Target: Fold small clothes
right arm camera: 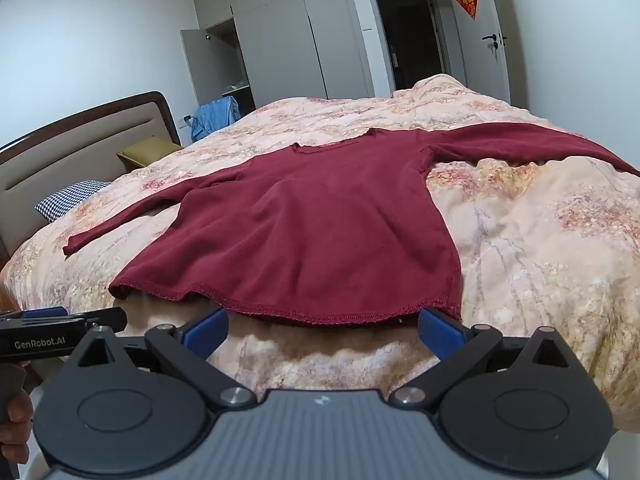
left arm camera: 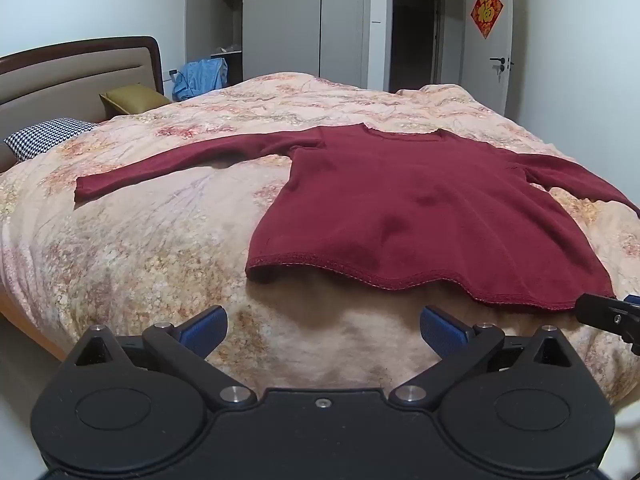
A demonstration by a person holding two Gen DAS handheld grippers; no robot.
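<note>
A dark red long-sleeved top (left arm camera: pixel 408 208) (right arm camera: pixel 312 224) lies flat on the bed, neck away from me, hem toward me, both sleeves spread out sideways. My left gripper (left arm camera: pixel 323 330) stands open just short of the hem, off its left part, with nothing between its blue pads (left arm camera: pixel 204 328). My right gripper (right arm camera: pixel 323 328) is open too, its pads (right arm camera: pixel 438 330) flanking the right part of the hem without touching it. In the left wrist view the right gripper shows at the right edge (left arm camera: pixel 608 316). The left gripper shows at the left edge (right arm camera: pixel 60 330) of the right wrist view.
The floral quilt (left arm camera: pixel 160 240) (right arm camera: pixel 540 240) covers the whole bed. Pillows (left arm camera: pixel 48 138) lie by the headboard (left arm camera: pixel 72 76) at the left. A blue garment (left arm camera: pixel 200 78) hangs near an open wardrobe (left arm camera: pixel 224 20). A dark doorway (left arm camera: pixel 414 36) and white door stand behind.
</note>
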